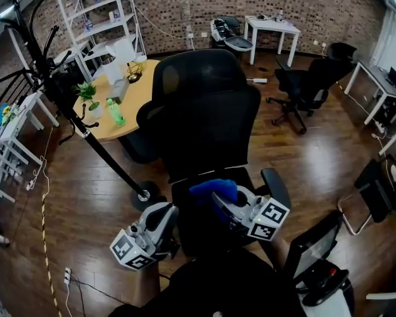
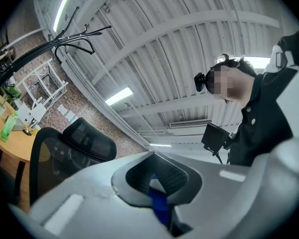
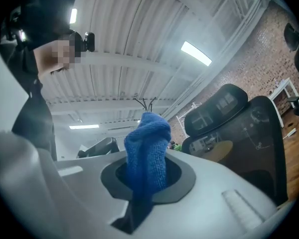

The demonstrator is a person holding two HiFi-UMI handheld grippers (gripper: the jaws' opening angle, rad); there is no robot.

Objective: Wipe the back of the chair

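Our right hand-held gripper (image 1: pixel 219 202) grasped a crumpled blue microfibre cloth (image 1: pixel 214 190) at lower centre, not yet touching the back of the black mesh office chair (image 1: pixel 204 111) above it. The left hand-held gripper (image 1: pixel 165 218) was clenched. We judged that the bunched cloth could slip out when pressed on the mesh.

Evenly lit, glaring ceiling strip lights (image 3: pixel 196 53) — strong fisheye warping, dark corners, soft foreground.
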